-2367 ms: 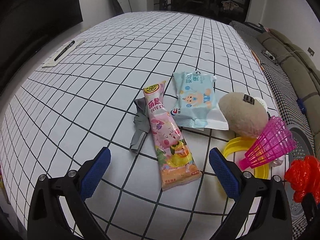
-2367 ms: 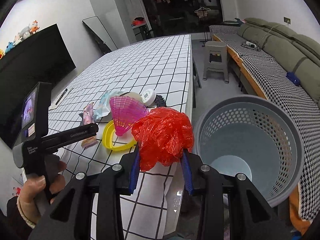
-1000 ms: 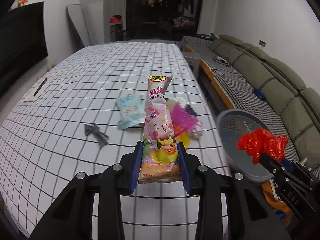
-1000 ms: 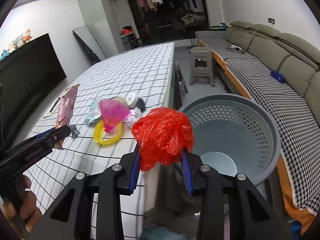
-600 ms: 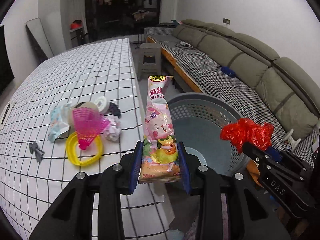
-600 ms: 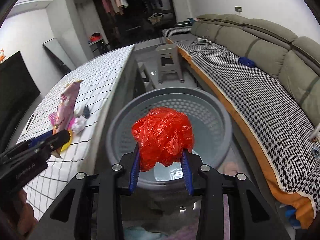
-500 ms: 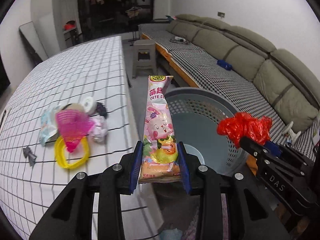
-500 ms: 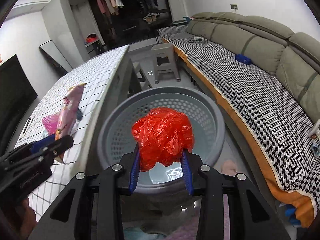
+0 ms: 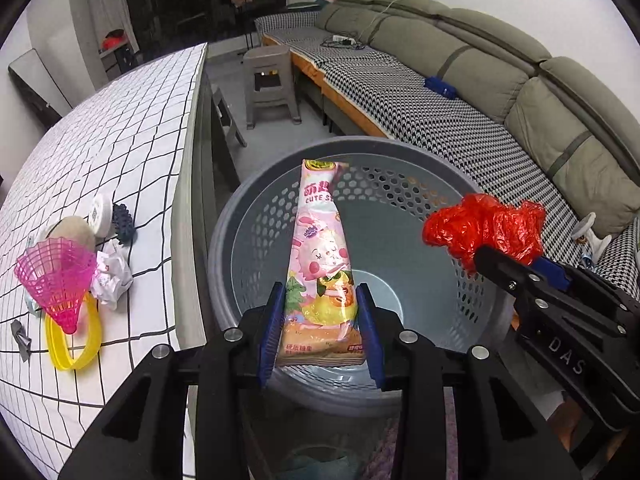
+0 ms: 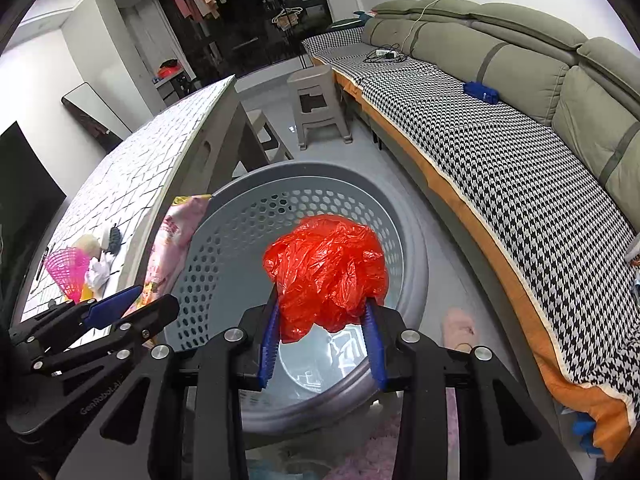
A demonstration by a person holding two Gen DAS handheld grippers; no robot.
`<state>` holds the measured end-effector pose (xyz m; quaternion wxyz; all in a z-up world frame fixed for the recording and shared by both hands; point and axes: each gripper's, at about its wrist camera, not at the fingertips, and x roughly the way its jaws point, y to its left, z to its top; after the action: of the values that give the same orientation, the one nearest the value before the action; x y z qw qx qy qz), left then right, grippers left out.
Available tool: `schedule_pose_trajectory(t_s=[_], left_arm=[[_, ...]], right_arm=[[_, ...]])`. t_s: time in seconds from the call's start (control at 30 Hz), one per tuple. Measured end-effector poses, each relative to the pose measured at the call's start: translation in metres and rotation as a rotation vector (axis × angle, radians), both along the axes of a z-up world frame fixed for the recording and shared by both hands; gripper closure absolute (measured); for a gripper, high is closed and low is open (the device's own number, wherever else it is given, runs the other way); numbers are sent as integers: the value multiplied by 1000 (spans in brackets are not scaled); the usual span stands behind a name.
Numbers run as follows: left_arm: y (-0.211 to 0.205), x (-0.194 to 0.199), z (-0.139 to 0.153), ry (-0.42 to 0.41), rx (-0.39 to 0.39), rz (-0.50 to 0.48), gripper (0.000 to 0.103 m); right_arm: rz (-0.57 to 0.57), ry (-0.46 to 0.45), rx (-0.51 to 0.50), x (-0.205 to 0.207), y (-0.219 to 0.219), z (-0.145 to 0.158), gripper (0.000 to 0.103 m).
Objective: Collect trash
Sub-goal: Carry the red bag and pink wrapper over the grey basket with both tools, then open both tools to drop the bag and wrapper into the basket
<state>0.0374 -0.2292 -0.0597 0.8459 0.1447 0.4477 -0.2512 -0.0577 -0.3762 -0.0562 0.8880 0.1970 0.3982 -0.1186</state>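
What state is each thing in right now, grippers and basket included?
left gripper: shut on the snack packet.
snack packet: held, over the basket.
right gripper: shut on the red plastic bag.
red plastic bag: crumpled, held over the basket.
basket: upright beside the table, nothing seen inside.
pink shuttlecock: on the table, tip on the yellow ring.

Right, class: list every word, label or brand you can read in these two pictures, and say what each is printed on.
"CUTE S", cut off at the fold: pink snack packet.
"DAS": right gripper, on its black body.
"GenRobot.AI": left gripper, on its black body.
Chinese characters and the small bottom print on the packet: too small or blurred to read.
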Motion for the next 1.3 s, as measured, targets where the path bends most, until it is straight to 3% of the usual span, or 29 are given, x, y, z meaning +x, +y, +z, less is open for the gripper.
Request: schedule_pose_trajectory(t_s=[0.23, 0.3, 0.37, 0.4, 0.47, 1.13, 1.3], left_arm=[[0, 10, -11, 23, 17, 18, 65], [1, 11, -11, 17, 18, 24, 60], [2, 11, -11, 12, 13, 30, 44], [2, 11, -10, 7, 12, 33, 41], [4, 11, -8, 0, 8, 38, 38], [13, 7, 4, -32, -23, 65, 13], [18, 4, 9, -46, -36, 73, 12]], right_arm=[[5, 2, 4, 8, -3, -5, 66], [3, -2, -1, 8, -2, -4, 60], [0, -10, -9, 8, -2, -3, 50], [-5, -19, -12, 7, -2, -2, 42], [-10, -33, -14, 5, -3, 0, 38], [-32, -47, -1, -4, -4, 5, 36], [-40, -60, -8, -11, -2, 10, 36]])
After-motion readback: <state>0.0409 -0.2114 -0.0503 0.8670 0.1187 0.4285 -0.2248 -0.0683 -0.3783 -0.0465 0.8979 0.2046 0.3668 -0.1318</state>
